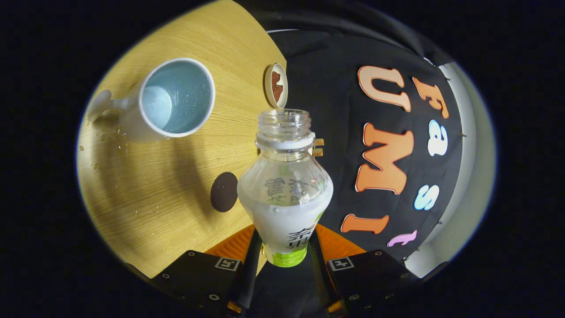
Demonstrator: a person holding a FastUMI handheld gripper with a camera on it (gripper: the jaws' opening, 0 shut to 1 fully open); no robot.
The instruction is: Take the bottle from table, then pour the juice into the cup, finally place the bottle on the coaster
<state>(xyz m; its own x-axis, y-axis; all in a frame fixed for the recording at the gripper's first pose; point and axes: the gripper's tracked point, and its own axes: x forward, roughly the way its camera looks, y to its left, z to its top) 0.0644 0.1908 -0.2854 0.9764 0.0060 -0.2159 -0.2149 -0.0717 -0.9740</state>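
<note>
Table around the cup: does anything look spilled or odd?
Yes. Small droplets lie on the table beside the cup, near its handle, like splashes. The gripper holds the open bottle between its fingers.

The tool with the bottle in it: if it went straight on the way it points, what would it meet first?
Probably the small round dish at the table edge, just beyond the bottle mouth; the tool grips the bottle. Depth is unclear.

The gripper (284, 254) has two broad, flat-topped blocks at its near end, each dotted with small round screws along the edges and bearing a small square white-bordered marker near its inner corner, with ridged slanted surfaces just inside them flanking the narrow gap between the jaws.
</note>
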